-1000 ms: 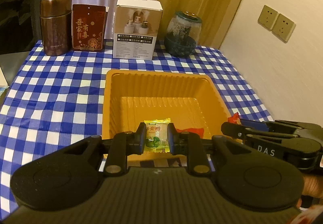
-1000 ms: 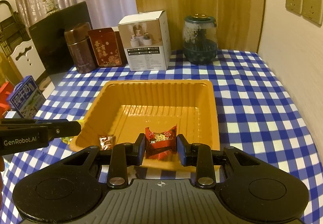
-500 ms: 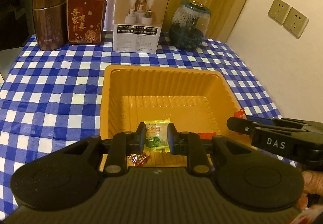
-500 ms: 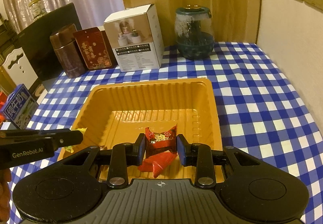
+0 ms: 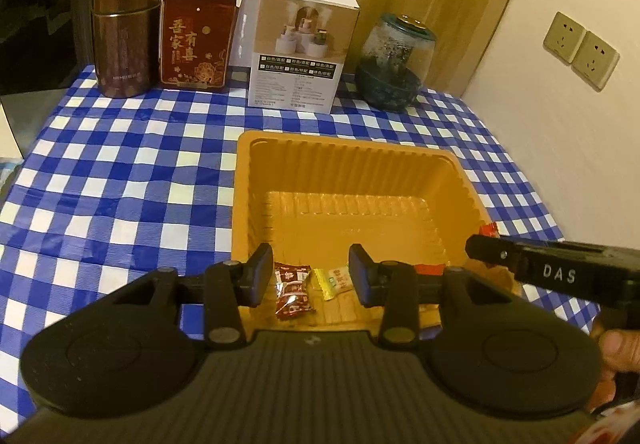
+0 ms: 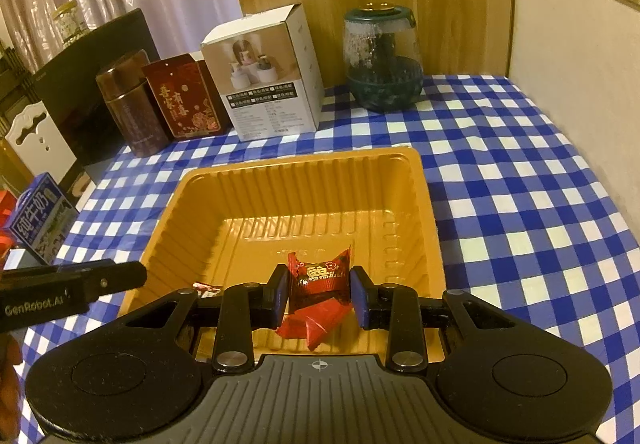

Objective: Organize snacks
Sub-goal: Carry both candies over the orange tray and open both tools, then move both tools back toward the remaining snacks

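Jaws of the left gripper point(image 5: 310, 276) are opening, yellow candy point(image 5: 338, 281) loose below in the orange tray point(image 5: 344, 148); right gripper point(image 6: 319, 290) clamps a red candy point(image 6: 319, 278) above the tray's near edge

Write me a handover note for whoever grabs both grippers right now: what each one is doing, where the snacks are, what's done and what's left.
Left gripper: jaws opening, nothing pinched; the yellow candy lies loose in the orange tray, beside a dark red candy.
Right gripper: shut on a red-wrapped candy, held over the tray's near end.
Another bright red packet lies in the tray just below it.
Done: at least three snacks are in the tray.
Left: open the right gripper to drop its candy, then look for loose snacks; none show on the checkered tablecloth in these views.
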